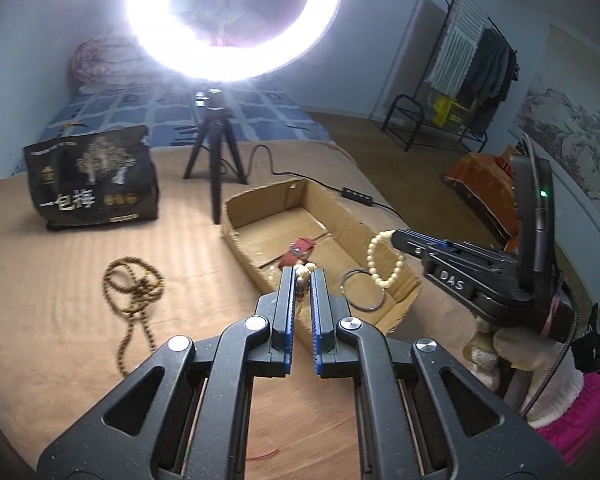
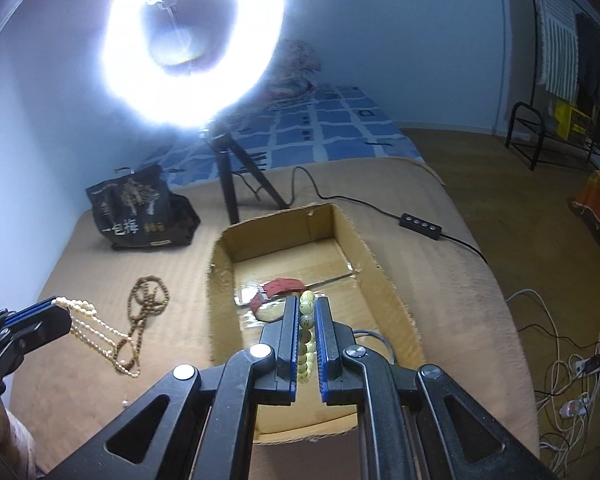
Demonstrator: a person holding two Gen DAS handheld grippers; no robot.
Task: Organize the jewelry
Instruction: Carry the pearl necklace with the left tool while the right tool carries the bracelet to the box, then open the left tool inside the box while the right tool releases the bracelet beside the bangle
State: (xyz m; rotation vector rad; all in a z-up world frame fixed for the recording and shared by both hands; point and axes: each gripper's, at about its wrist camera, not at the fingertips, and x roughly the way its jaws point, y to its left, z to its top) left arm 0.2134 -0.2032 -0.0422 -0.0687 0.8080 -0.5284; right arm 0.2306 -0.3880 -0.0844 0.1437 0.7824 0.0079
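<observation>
Left hand-held gripper (image 1: pixel 301 280) clamped on a strand of small cream pearl beads (image 2: pixel 92 330), held left of the open brown cardboard box (image 2: pixel 384 280); right hand-held gripper (image 2: pixel 309 304) clamped on a cream round-bead bracelet (image 1: pixel 384 258) over the box; brown wooden bead necklace (image 1: pixel 134 288) on the bed, left of the box.

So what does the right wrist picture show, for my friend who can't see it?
The right gripper is shut on a pale bead bracelet above an open cardboard box with a red item inside. At left, the left gripper holds a pearl strand over a brown bead necklace on the tan blanket.
</observation>
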